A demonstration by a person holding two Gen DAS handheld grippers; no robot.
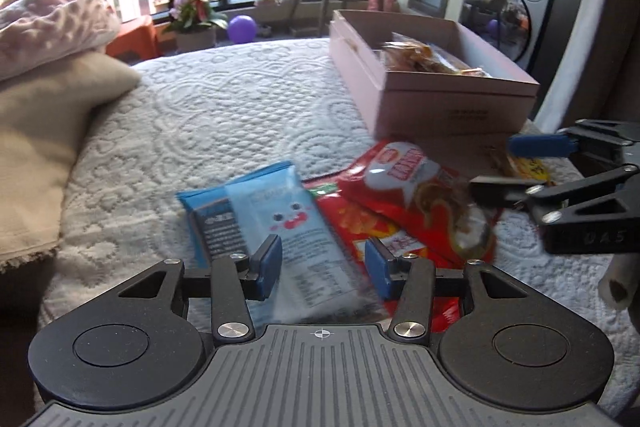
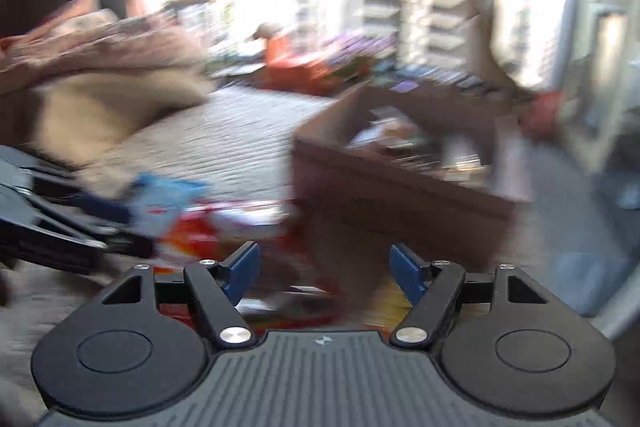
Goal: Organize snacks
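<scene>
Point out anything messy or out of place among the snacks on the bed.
Several packets lie loose in an overlapping heap on the white bedspread instead of in the pink box: a light blue packet rests partly over red bags. The box already holds some wrapped snacks. Nothing looks spilled or torn.

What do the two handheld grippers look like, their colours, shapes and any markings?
The left gripper and the right gripper match: a black ribbed body, round housings at both sides, angular black linkage arms with silver screws, and blue pads on the fingers. The right gripper's side bears stamped digits, too blurred to read surely.
</scene>
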